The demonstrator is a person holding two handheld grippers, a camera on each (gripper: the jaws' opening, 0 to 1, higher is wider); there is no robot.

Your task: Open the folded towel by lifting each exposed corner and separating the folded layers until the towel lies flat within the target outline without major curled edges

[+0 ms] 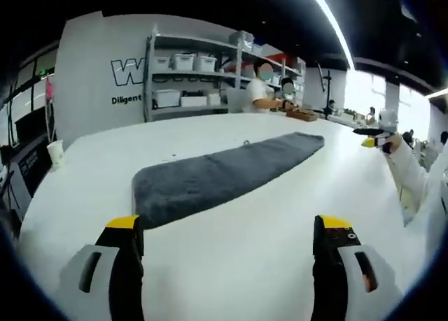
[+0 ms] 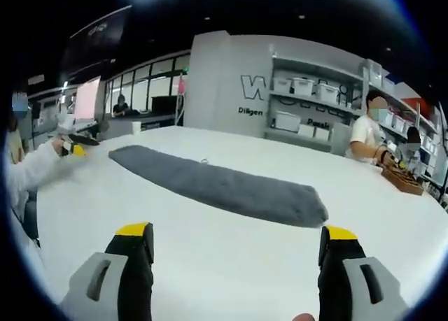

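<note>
A grey towel point(image 1: 224, 170) lies folded into a long narrow strip on the white table point(image 1: 238, 258). In the left gripper view its near end sits just beyond my left gripper point(image 1: 229, 226), which is open and holds nothing. The right gripper point(image 1: 371, 135) shows at the far right, held by a hand in a white sleeve. In the right gripper view the towel point(image 2: 217, 181) runs from upper left to right. My right gripper point(image 2: 236, 231) stands open and short of the towel, with nothing in it. The left gripper point(image 2: 78, 146) appears at the left edge.
A paper cup point(image 1: 54, 152) stands near the table's left edge. Shelves with white bins point(image 1: 189, 76) line the back wall. Two people sit at the far side point(image 1: 260, 90) beside a wooden box point(image 1: 301, 115). A tiny object point(image 2: 204, 161) lies by the towel.
</note>
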